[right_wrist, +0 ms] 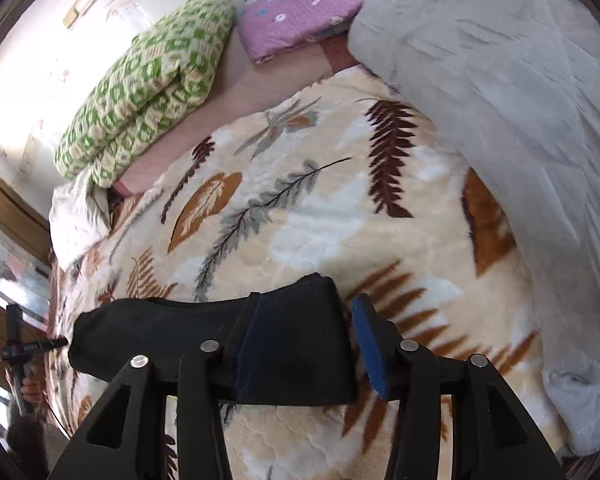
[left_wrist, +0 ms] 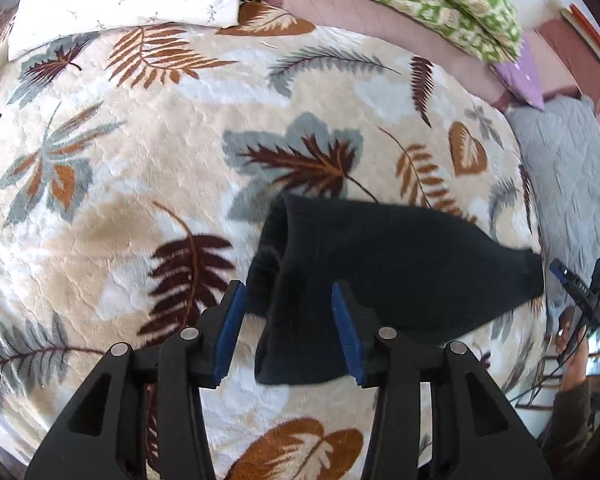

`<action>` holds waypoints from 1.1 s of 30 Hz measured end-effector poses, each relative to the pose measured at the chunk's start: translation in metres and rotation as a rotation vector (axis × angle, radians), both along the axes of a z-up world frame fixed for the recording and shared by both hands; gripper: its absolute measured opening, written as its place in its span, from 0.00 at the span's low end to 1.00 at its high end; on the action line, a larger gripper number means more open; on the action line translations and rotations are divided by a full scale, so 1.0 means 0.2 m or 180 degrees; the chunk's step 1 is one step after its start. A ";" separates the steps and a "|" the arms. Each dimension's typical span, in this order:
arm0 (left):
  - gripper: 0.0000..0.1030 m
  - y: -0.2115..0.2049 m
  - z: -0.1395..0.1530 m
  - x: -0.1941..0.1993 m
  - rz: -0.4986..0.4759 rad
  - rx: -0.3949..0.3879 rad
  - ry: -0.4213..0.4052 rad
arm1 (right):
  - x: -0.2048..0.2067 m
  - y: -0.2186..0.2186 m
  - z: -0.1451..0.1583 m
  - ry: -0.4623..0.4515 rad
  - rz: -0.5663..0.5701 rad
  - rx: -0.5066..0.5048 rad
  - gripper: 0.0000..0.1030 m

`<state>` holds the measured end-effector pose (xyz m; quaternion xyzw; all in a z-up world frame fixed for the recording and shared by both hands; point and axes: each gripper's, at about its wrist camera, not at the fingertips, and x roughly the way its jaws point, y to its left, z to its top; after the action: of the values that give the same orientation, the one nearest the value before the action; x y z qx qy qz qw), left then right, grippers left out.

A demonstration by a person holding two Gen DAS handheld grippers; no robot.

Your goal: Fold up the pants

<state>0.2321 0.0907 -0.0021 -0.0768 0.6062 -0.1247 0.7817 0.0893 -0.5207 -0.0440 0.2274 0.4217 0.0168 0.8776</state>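
**Folded black pants lie between parted claws**

The black pants [left_wrist: 380, 272] lie folded in a compact bundle on the leaf-print blanket [left_wrist: 140, 168]. In the left wrist view, the left gripper [left_wrist: 290, 332] hangs over the bundle's near left end with its blue pads [left_wrist: 230, 328] spread apart. The stacked fold edges sit in the gap between them, and neither pad presses the cloth. From there the bundle tapers away to the claw's right, toward the right gripper [left_wrist: 580, 284], seen small at the frame edge with a hand under it.

In the right wrist view, the right gripper [right_wrist: 312, 344] is also spread. The pants [right_wrist: 180, 336] fill most of the gap; its left pad overlaps the dark cloth, where contact cannot be told, and the right pad [right_wrist: 370, 344] stands clear beside the bundle's edge. The bundle stretches off to this claw's left.

Beyond the claws lie a green patterned quilt [right_wrist: 148, 80], a purple packaged bundle [right_wrist: 300, 12] and a grey quilt [right_wrist: 500, 80]; a white pillow [left_wrist: 120, 0] sits ahead of the left claw.
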 end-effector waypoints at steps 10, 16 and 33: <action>0.42 -0.03 -0.14 0.19 0.0232 -0.0084 0.0356 | 0.24 0.08 -0.15 0.0385 0.0050 -0.0249 0.46; 0.42 -0.03 -0.18 0.21 0.0213 -0.0202 0.0411 | 0.30 0.27 0.00 -0.0121 0.0471 -0.0084 0.48; 0.48 -0.06 -0.18 0.20 -0.0114 -0.0208 0.0406 | 0.84 1.38 -0.30 0.0509 0.2198 -0.0487 0.47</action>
<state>0.2712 0.0791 -0.0373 -0.0991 0.6516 -0.1533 0.7362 0.2564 -0.2444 -0.1034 0.0058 0.5411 0.2627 0.7989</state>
